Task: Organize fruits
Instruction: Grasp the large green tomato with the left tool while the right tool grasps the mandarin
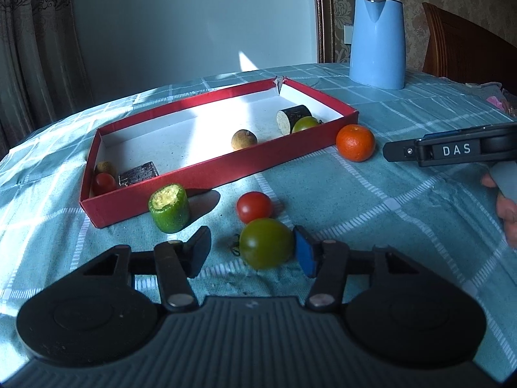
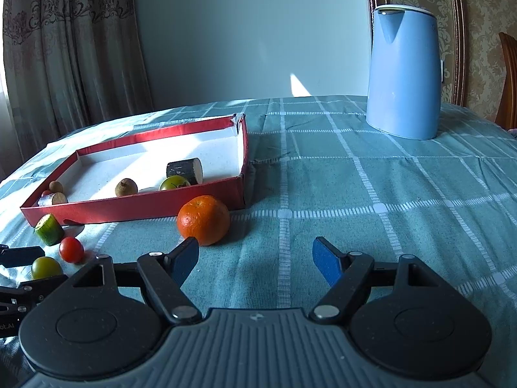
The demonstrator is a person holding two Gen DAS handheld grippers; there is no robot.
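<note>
A red shallow box (image 1: 206,169) (image 2: 129,210) holds a green tomato (image 1: 305,123), a dark cut piece (image 1: 292,116), a brown round fruit (image 1: 244,139), a small red tomato (image 1: 104,181) and several other bits. Outside it lie an orange (image 1: 355,142) (image 2: 203,220), a red tomato (image 1: 253,206) (image 2: 71,249), a green cut piece (image 1: 168,207) (image 2: 49,229) and a green tomato (image 1: 265,242) (image 2: 46,266). My left gripper (image 1: 250,253) is open with the green tomato between its fingers, against the right pad. My right gripper (image 2: 257,260) is open and empty, just right of the orange.
A blue kettle (image 1: 378,40) (image 2: 405,71) stands at the back right on the green checked tablecloth (image 2: 355,194). A wooden chair back (image 1: 465,51) rises behind the table. Curtains hang at the left.
</note>
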